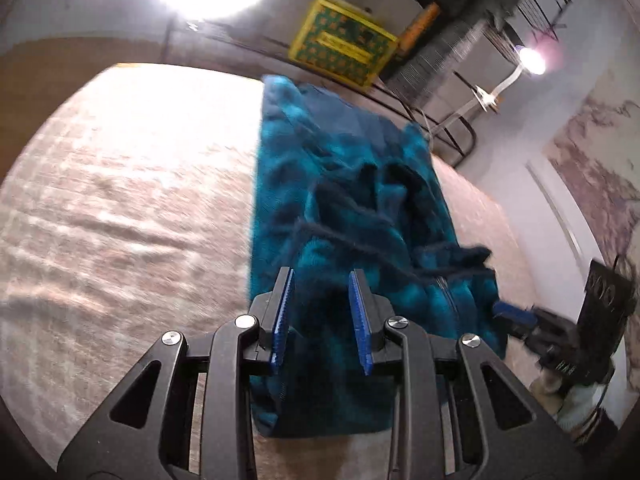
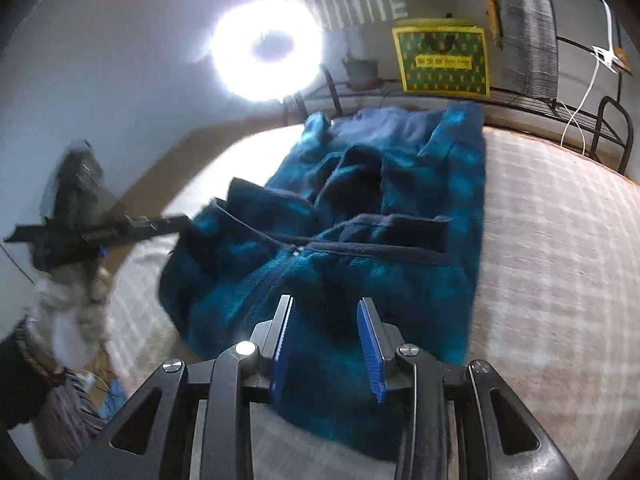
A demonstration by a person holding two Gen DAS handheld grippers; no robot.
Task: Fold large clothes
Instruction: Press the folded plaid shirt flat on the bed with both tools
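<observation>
Nearest in the left wrist view, the left gripper (image 1: 322, 280) hangs over the near end of the teal fleece jacket (image 1: 340, 208), its blue pads (image 1: 282, 320) standing apart with nothing pinched between them, only cloth showing below the gap. The right gripper (image 2: 326, 312) reads the same in its own view: its jaws are spread a little and empty above the near hem of the jacket. The jacket lies as a narrow, partly folded bundle on the pale checked bedspread (image 1: 120, 200), running from near to far, with its dark zipper line (image 2: 360, 254) crossing the middle and loose folds and a sleeve bunched to the left of it. In the right wrist view the left gripper shows at the left edge, held by a gloved hand (image 2: 76, 300), apart from the cloth. Beyond the far end stand a metal bed rail (image 2: 560, 116), a yellow patterned box (image 2: 442, 60) and a bright ring light (image 2: 266, 52). The step looks to be between folds: both claws have let go and are free to regrip. The next move probably calls for pinching the near hem at its two corners and carrying it toward the far end, keeping the bunched middle from spilling out sideways.
</observation>
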